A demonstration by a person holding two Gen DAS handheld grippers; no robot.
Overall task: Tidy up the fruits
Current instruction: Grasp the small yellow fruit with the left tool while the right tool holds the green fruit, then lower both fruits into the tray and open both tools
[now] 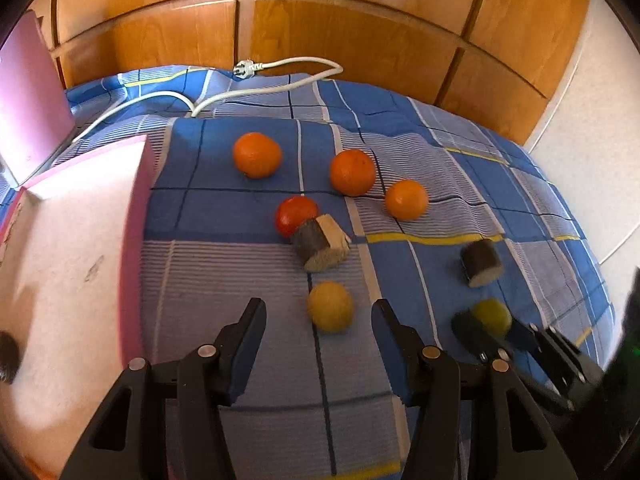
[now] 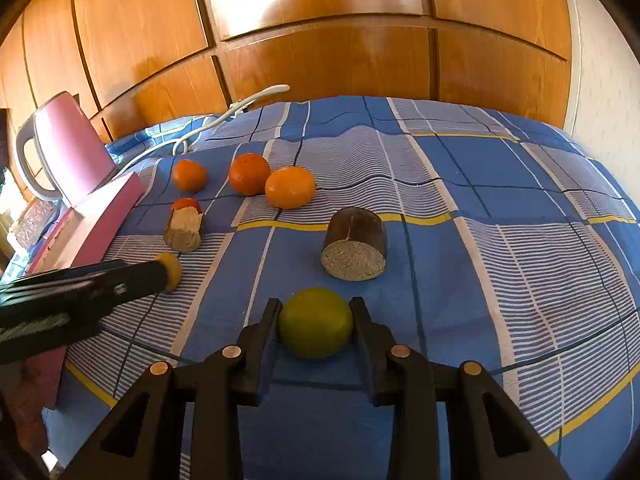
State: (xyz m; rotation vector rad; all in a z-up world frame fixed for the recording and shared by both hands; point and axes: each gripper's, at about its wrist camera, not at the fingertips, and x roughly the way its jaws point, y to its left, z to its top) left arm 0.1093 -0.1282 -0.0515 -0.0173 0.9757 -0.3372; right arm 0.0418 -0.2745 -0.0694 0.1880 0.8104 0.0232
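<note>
A yellow fruit (image 1: 330, 306) lies on the blue checked cloth (image 1: 240, 208) between the fingertips of my left gripper (image 1: 320, 312), which is open, with a gap on each side of the fruit. My right gripper (image 2: 316, 308) is shut on a green citrus fruit (image 2: 316, 322) that rests on the cloth; from the left wrist the same grip (image 1: 492, 322) shows at the right. Farther back lie three oranges (image 1: 257, 155) (image 1: 352, 172) (image 1: 406, 199) and a red tomato (image 1: 296, 216). In the right wrist view the left gripper (image 2: 160, 276) half hides the yellow fruit (image 2: 171, 266).
Two brown cut cylinders (image 1: 320, 246) (image 1: 480, 263) lie among the fruit, one touching the tomato. A pink box (image 1: 80, 260) stands at the left, a pink kettle (image 2: 68, 148) behind it. A white cable (image 1: 260, 66) runs along the back, below wooden doors (image 2: 320, 40).
</note>
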